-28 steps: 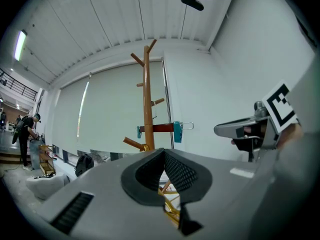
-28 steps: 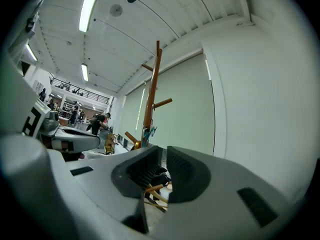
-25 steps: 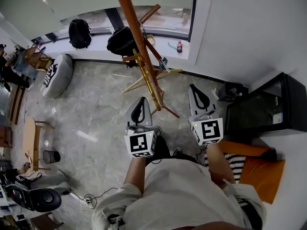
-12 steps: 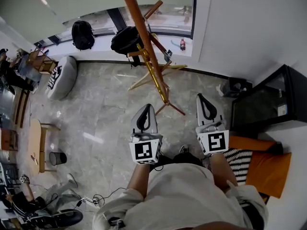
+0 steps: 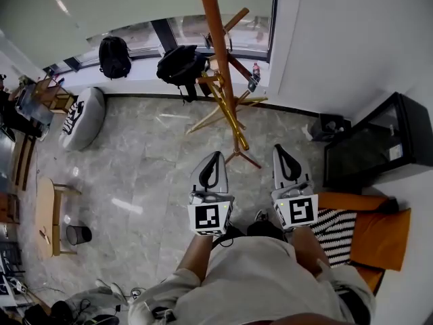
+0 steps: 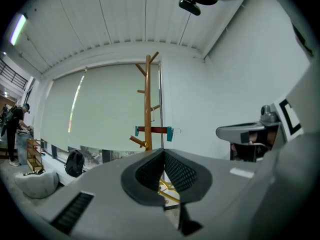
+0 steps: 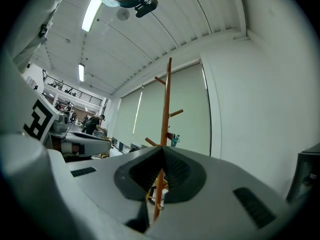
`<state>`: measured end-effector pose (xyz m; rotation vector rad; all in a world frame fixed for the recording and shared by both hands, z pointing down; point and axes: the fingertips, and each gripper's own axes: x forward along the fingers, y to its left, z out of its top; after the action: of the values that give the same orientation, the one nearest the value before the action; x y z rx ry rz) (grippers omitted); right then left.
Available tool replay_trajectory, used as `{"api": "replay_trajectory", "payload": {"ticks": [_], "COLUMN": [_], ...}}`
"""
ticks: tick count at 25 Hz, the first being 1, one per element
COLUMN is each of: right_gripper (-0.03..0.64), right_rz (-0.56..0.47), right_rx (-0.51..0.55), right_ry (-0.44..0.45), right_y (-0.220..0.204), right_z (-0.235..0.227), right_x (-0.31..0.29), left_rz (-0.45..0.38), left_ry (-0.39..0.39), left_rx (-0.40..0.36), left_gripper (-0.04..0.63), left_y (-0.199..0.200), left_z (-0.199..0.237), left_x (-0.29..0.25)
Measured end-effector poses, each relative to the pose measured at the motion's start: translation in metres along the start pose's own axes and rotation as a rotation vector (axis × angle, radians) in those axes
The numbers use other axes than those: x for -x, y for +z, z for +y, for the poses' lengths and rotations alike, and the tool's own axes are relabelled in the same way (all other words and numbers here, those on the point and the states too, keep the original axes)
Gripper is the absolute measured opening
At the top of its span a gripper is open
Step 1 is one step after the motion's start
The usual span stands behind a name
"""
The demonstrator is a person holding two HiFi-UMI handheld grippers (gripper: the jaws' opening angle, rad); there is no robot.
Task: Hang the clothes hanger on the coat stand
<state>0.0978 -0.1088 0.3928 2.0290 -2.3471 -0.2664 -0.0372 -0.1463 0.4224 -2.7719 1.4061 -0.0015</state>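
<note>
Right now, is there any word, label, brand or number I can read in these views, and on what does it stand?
No word or number reads clearly in any view.
Left cube on the left gripper: black-and-white square marker, no lettering.
Right cube on the right gripper: the same.
Beanbag: black-and-white print, too blurred to read.
Bottle: label too small.
Black cabinet: pale sticker, too small.
</note>
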Motion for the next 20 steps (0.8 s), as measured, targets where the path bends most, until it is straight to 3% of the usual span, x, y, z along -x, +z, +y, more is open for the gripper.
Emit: {"api": "replay_trajectory", "payload": {"ticks": [9, 20], "right_gripper": [0.005, 0.005], "right_rz": [0.006, 0.004], "right_rx": [0.029, 0.041], "right_ry": [-0.038, -0.023], "right_y": [0.006, 0.008], "right_z": [0.004, 0.006], "right_x": [-0.001, -0.010], "left_rz": [-0.010, -0.026], "left_ry": [-0.037, -0.033], "left_rx": [0.010, 0.008], "left_gripper": [0.009, 0.008], "left_y": [0.000, 0.005], "left_z": [0.006, 0.011], "left_x": [-0.001, -0.010]}}
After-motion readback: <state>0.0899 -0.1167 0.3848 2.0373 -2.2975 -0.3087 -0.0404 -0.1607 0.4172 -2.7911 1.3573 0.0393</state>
